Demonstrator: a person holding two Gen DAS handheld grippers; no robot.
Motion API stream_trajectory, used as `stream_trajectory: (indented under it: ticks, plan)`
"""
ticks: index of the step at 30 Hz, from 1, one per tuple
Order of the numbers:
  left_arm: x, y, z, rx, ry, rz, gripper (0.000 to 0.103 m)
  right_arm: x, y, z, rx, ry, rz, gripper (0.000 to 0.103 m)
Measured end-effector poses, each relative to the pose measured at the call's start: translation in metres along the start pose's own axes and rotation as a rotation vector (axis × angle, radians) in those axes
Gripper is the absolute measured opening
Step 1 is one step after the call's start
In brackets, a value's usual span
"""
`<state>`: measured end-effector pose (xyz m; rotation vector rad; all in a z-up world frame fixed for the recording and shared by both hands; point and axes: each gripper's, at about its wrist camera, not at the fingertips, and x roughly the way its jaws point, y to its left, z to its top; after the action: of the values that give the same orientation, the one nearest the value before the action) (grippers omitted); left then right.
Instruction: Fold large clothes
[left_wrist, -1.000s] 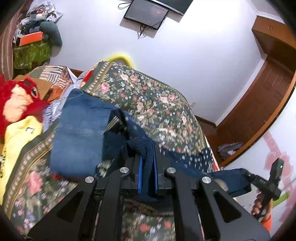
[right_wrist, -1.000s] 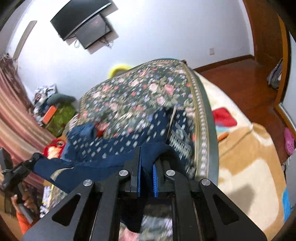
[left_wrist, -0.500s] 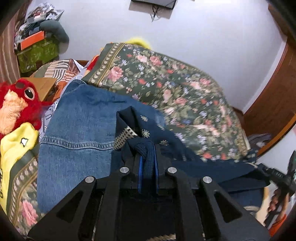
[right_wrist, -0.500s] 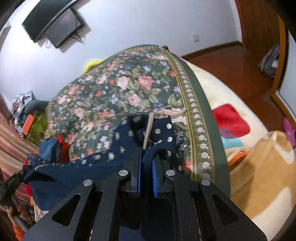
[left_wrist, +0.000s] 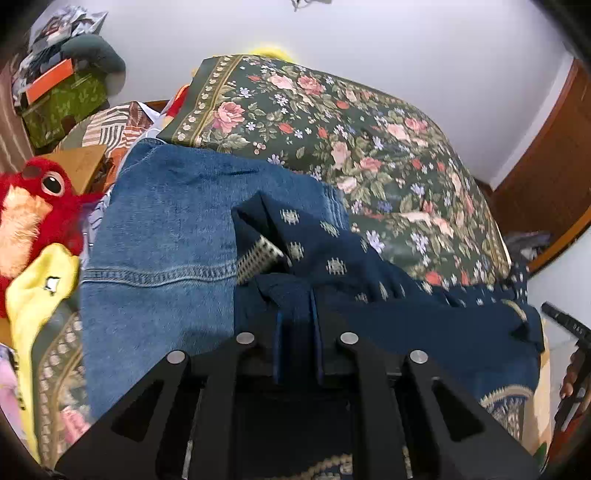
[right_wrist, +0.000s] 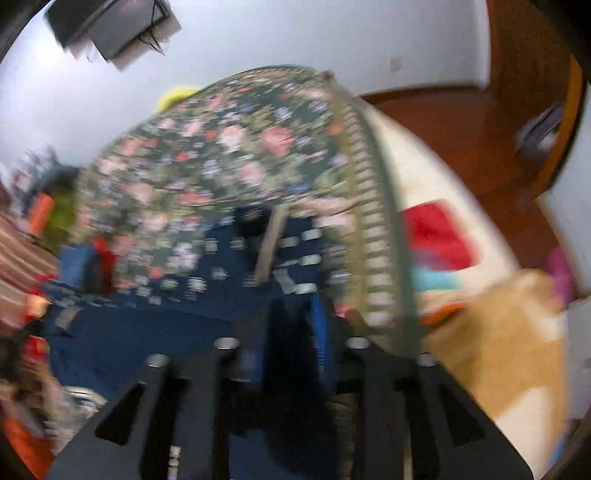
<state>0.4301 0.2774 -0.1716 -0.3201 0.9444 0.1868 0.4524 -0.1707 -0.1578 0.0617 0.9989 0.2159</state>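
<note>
A navy garment (left_wrist: 369, 280) with small pale motifs lies stretched across the floral bedspread (left_wrist: 369, 129), its left end over folded blue jeans (left_wrist: 170, 236). My left gripper (left_wrist: 296, 332) sits low over that end. Its jaws are opening slightly, and a bunched fold still fills the gap between the blue pads. In the blurred right wrist view, the right gripper (right_wrist: 295, 332) is at the other end of the navy garment (right_wrist: 155, 332). Its jaws are opening, and dark cloth lies loose between them with the right pad's face bare. The right gripper's black body and a hand (left_wrist: 570, 384) show at the left view's far right edge.
A red plush toy (left_wrist: 26, 206) and yellow cloth (left_wrist: 40, 288) lie left of the jeans, with boxes and clutter (left_wrist: 62, 99) behind. On the right side of the bed lies a beige blanket with a red patch (right_wrist: 436, 236). Beyond it are the wooden floor (right_wrist: 461, 122) and a wall screen (right_wrist: 110, 29).
Both grippers came down toward the bed with the navy garment, which now rests on the bedspread and the jeans. The right jaws have spread apart; the left pads have parted only a little.
</note>
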Motion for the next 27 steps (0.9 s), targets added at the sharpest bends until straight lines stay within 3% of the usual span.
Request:
stream_trajectory:
  ticks: [2, 6, 13, 19, 22, 27]
  plan:
    - [-0.013, -0.006, -0.001, 0.011, 0.004, 0.006, 0.02, -0.016, -0.002, -0.004, -0.036, -0.015, -0.023, 0.034]
    - [-0.051, -0.021, -0.01, 0.07, -0.043, 0.007, 0.042, -0.043, -0.001, -0.018, -0.07, 0.004, 0.05, 0.035]
    - [-0.082, -0.051, -0.039, 0.202, -0.047, -0.051, 0.047, -0.056, 0.039, -0.051, -0.207, 0.014, 0.13, 0.048]
    - [-0.053, -0.081, -0.068, 0.288, 0.052, -0.1, 0.047, -0.028, 0.068, -0.068, -0.22, 0.077, 0.197, 0.048]
    - [-0.028, -0.095, -0.074, 0.322, 0.09, -0.074, 0.047, -0.002, 0.08, -0.071, -0.199, 0.123, 0.183, 0.048]
    - [0.007, -0.095, -0.061, 0.302, 0.101, -0.038, 0.047, 0.02, 0.087, -0.06, -0.172, 0.097, 0.147, 0.051]
